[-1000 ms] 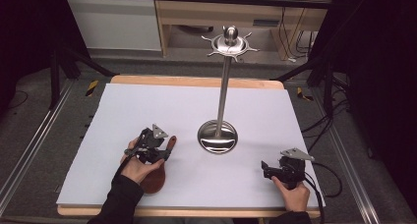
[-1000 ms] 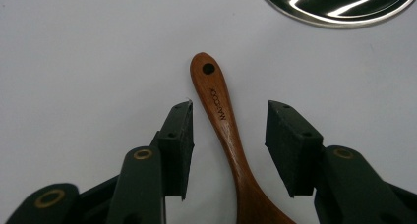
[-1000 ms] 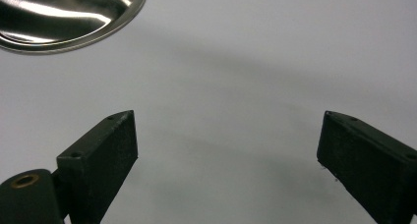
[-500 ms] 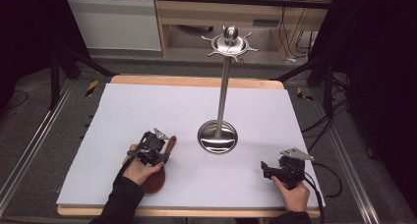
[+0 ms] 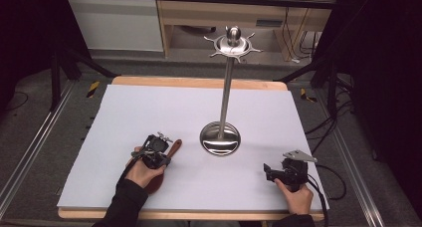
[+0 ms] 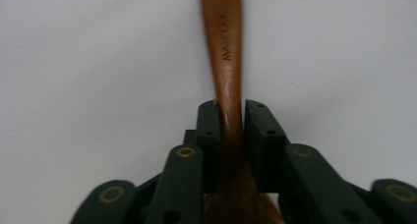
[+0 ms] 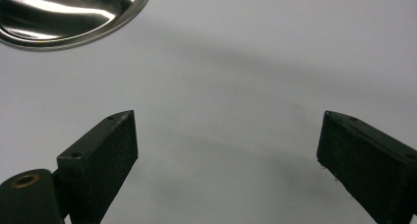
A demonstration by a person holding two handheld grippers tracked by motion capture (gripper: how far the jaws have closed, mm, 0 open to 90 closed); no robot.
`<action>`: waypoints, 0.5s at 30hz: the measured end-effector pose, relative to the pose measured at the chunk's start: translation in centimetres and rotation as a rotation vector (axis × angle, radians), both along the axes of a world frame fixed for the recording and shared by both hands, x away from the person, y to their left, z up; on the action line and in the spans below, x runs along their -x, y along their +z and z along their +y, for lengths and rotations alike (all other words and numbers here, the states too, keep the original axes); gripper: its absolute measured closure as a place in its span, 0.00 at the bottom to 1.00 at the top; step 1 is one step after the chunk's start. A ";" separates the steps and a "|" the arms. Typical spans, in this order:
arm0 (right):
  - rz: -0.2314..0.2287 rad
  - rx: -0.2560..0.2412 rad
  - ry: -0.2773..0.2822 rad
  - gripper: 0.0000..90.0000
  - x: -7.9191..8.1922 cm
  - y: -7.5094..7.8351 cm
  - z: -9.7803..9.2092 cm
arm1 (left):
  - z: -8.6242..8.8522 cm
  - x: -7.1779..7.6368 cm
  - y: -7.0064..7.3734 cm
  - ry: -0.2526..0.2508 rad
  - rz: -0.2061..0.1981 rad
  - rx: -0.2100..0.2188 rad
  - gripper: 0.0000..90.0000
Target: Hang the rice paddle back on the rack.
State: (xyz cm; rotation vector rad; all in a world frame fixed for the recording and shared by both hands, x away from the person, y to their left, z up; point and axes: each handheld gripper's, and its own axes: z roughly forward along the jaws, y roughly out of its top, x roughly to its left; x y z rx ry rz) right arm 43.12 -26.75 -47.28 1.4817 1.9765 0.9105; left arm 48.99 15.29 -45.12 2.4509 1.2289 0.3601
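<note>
- Table (image 5: pixel 124 112) is a wooden board under a flat white sheet; grey floor and dark surroundings around it, light wood shelving behind.
- Shiny metal stand (image 5: pixel 220 137): round dished base mid-table, thin pole, spoked top.
- Right gripper (image 5: pixel 268 172) sits near the front right corner, jaws wide apart, holding nothing.
- Left gripper (image 5: pixel 160 146) is clamped on the wooden spoon (image 6: pixel 226 52), front left: smooth brown handle with engraved lettering, lying on the sheet.
</note>
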 end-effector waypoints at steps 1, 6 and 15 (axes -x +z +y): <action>0.000 0.000 0.000 0.10 0.0 0.0 0.0 | 0.0 0.0 0.0 0.000 0.000 0.000 0.86; 0.007 -0.012 -0.008 0.10 0.0 0.0 0.1 | 0.3 0.2 0.1 -0.025 0.004 -0.021 0.85; 0.015 -0.016 -0.001 0.10 0.0 0.0 0.1 | 0.5 -0.1 0.7 -0.070 0.032 -0.044 0.79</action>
